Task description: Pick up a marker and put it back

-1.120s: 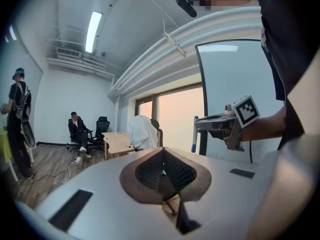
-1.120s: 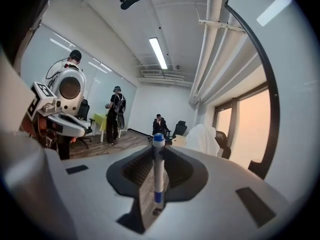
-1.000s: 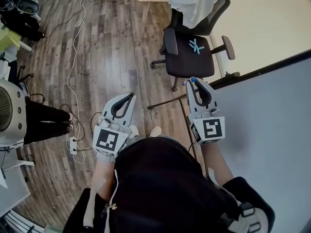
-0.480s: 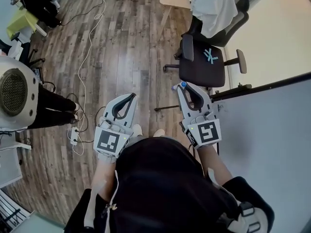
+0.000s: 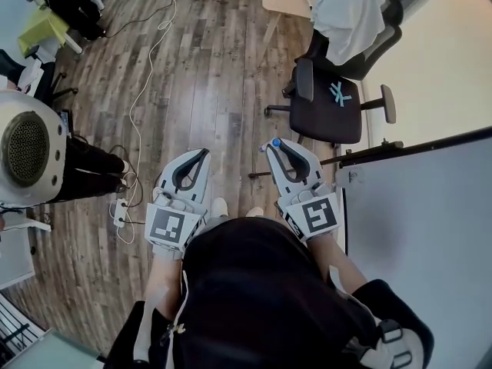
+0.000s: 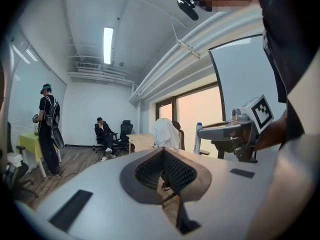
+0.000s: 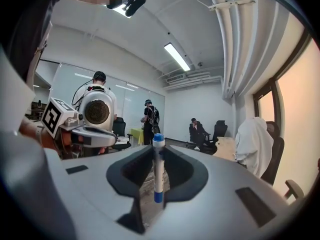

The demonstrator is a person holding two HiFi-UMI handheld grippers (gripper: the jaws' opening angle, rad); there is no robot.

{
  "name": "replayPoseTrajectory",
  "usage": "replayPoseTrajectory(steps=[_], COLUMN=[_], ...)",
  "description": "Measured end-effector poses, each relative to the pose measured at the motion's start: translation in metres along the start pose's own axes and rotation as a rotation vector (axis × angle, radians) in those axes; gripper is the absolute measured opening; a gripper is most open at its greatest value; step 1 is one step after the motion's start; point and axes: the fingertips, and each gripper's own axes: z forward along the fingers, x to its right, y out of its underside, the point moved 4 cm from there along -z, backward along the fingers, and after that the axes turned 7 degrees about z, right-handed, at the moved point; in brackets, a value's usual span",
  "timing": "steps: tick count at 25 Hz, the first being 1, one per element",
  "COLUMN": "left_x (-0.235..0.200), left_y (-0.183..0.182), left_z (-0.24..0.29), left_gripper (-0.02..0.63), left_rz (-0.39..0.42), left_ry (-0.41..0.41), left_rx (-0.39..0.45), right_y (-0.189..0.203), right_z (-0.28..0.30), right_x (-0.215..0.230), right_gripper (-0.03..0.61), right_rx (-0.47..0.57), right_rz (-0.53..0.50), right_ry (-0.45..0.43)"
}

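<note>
Right gripper (image 5: 277, 151) pinched the marker (image 7: 158, 170), its jaws pressed onto the barrel. The marker stood crosswise to the jaws, with the blue cap above them and a blue band at the lower end. In the head view only the cap showed, at the gripper's tips. Left gripper (image 5: 198, 158) hung just to the left of the right one, jaws pressed together with nothing between them, and I judged it idle for this step.

A whiteboard (image 5: 430, 229) lay to the right of the right gripper. The dark rail (image 5: 415, 146) along its edge ran away from a point near that gripper's right side. An office chair (image 5: 327, 106) stood ahead of the tips and to their right, well apart, on the wooden floor (image 5: 192, 75).

I judged the pick-up done and the return as the step in hand. No view showed me the marker's resting place, and I took the rail only as a likely guess. Doing it well called for a firm, even pinch, because a thin round barrel can pivot between flat pads. I would have turned the wrist until the barrel lay along the resting surface, then lowered it slowly. I would have parted the jaws only once the barrel was supported, so it could not drop or roll off. The left gripper had best stay clear of that path.
</note>
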Motion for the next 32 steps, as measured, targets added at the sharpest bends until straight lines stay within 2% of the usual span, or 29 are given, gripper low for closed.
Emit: replayPoseTrajectory(steps=[6, 15, 22, 32], left_x=[-0.004, 0.007, 0.018, 0.046], left_y=[-0.003, -0.003, -0.006, -0.009], left_z=[0.007, 0.022, 0.035, 0.069], left_gripper=[0.008, 0.008, 0.008, 0.008], left_rz=[0.004, 0.006, 0.006, 0.013], left_ry=[-0.010, 0.039, 0.084, 0.195], left_rx=[-0.014, -0.001, 0.000, 0.007], right_y=[0.004, -0.004, -0.005, -0.004], right_z=[0.002, -0.011, -0.033, -0.078], right_x=[0.001, 0.024, 0.051, 0.099], right_gripper=[0.080, 0.080, 0.080, 0.080], right_rx=[-0.005, 0.014, 0.017, 0.020], right_rz=[0.010, 0.012, 0.008, 0.003], right_ry=[-0.011, 0.060, 0.154, 0.336])
